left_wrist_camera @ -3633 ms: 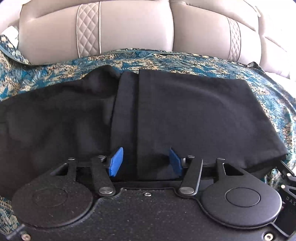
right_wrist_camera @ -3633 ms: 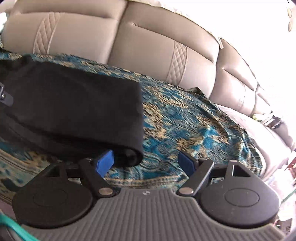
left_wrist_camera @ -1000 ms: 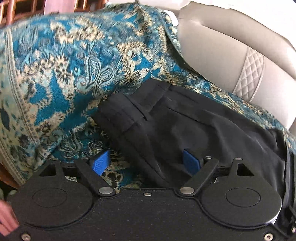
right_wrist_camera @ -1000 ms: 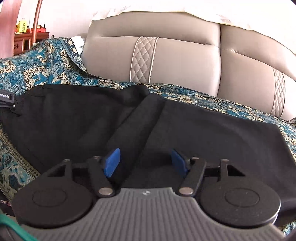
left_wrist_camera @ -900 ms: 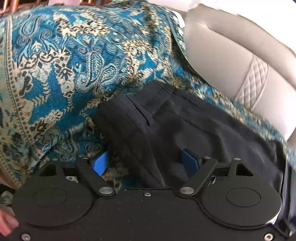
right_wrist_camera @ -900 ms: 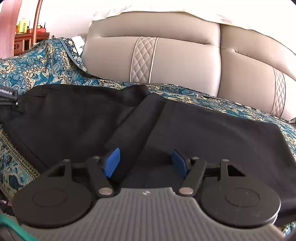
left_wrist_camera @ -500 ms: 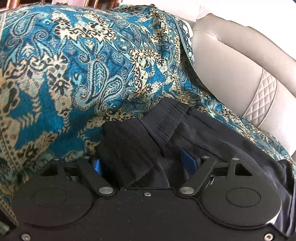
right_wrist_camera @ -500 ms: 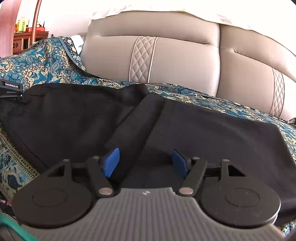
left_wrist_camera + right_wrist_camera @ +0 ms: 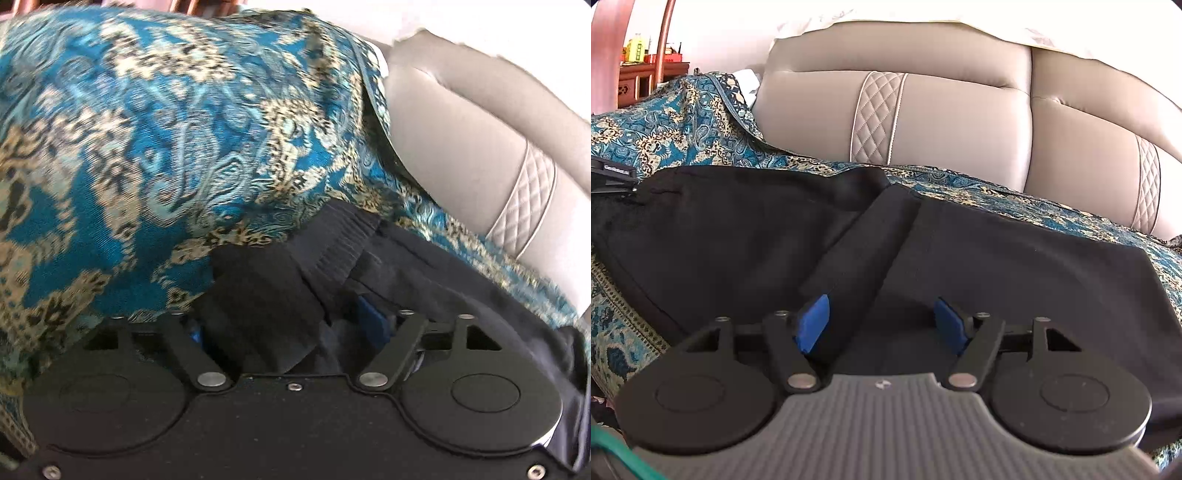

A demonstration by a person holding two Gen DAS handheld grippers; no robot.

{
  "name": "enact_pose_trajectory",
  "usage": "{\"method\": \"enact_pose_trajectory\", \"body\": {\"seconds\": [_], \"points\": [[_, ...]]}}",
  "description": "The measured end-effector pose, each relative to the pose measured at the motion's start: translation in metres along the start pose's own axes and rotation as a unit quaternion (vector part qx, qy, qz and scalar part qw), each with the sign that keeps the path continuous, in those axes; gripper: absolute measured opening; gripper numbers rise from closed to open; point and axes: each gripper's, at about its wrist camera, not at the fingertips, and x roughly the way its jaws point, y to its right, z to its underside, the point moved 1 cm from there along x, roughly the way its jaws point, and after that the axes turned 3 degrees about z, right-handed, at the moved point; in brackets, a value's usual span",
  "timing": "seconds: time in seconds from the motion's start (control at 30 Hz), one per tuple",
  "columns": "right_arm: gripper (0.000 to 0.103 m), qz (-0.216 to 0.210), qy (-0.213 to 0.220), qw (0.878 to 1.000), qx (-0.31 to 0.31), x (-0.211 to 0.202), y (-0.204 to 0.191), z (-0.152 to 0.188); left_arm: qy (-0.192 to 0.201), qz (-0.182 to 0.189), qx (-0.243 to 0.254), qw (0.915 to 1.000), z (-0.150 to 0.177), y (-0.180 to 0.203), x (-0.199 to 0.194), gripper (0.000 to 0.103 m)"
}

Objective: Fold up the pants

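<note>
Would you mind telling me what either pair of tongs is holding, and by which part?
The left tongs have been closing around the black fabric pants at the waistband end; a firm grip cannot be confirmed. The right tongs hold nothing.

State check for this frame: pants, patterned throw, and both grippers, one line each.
black pants: partly folded, lying flat on the throw.
patterned throw: spread over the sofa, under the pants.
left gripper: jaws just been closing, waistband bunched between them.
right gripper: open, a fold of the pants between its pads.
</note>
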Motion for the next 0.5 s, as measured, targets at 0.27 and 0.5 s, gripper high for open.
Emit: {"method": "enact_pose_trajectory", "body": {"seconds": [0.27, 0.5], "points": [[0.081, -0.035, -0.031, 0.999, 0.012, 0.000, 0.010, -0.010, 0.028, -0.014, 0.052, 0.9982, -0.007, 0.022, -0.023, 0.020], [0.087, -0.086, -0.050, 0.994, 0.044, -0.015, 0.038, -0.030, 0.058, 0.039, 0.073, 0.9948, -0.021, 0.048, -0.063, 0.018]]}}
